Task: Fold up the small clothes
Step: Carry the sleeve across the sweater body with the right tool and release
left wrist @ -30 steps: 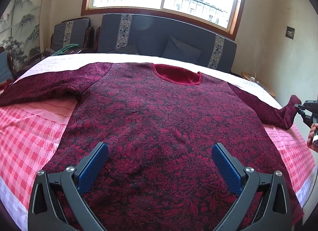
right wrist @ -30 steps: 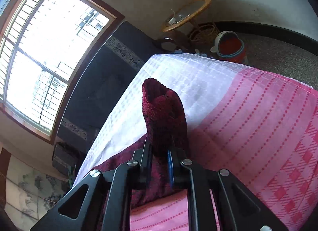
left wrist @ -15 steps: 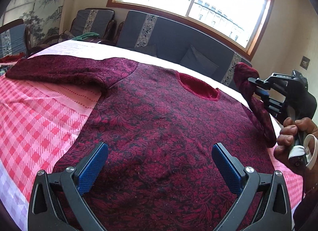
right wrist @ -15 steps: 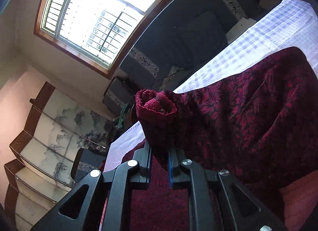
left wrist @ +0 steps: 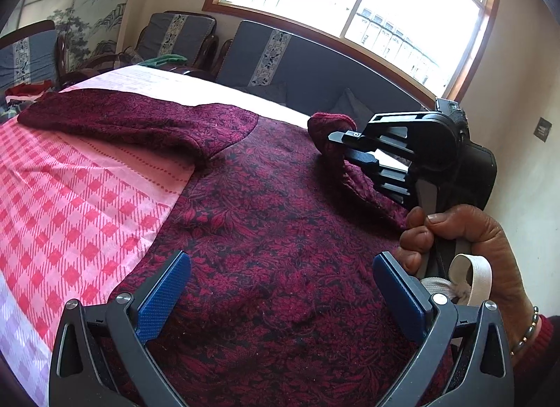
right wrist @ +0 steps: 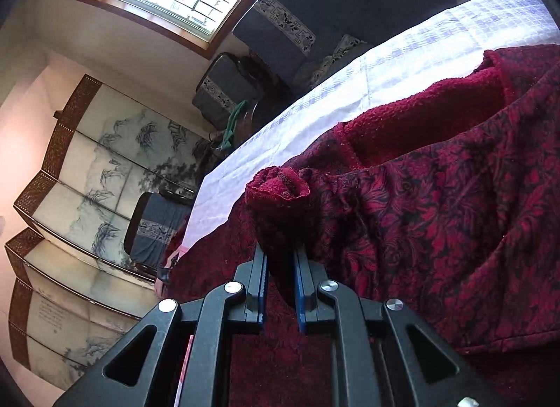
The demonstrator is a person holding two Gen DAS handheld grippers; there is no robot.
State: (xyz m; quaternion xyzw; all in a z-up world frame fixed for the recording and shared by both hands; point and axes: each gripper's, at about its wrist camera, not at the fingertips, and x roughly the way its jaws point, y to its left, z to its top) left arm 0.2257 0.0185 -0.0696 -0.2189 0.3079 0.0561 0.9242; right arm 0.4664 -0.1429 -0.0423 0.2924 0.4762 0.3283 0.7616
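Right wrist view | your right gripper (right wrist: pixel 280 267) clenches the sleeve (right wrist: pixel 280 204) cuff, folded over the sweater (left wrist: pixel 273 232) body | sweater flat on bedspread (left wrist: pixel 70 197), hem cut off | your left gripper (left wrist: pixel 280 288) released, above sweater | collar partly hidden

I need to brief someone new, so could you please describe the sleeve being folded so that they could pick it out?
On the pink checked bedcover lies a dark red floral-patterned sweater. Its one sleeve is lifted across the body near the neckline, cuff pinched in the right gripper. Unlike the other sleeve, lying flat and outstretched, this one shows its plain red fleecy lining.
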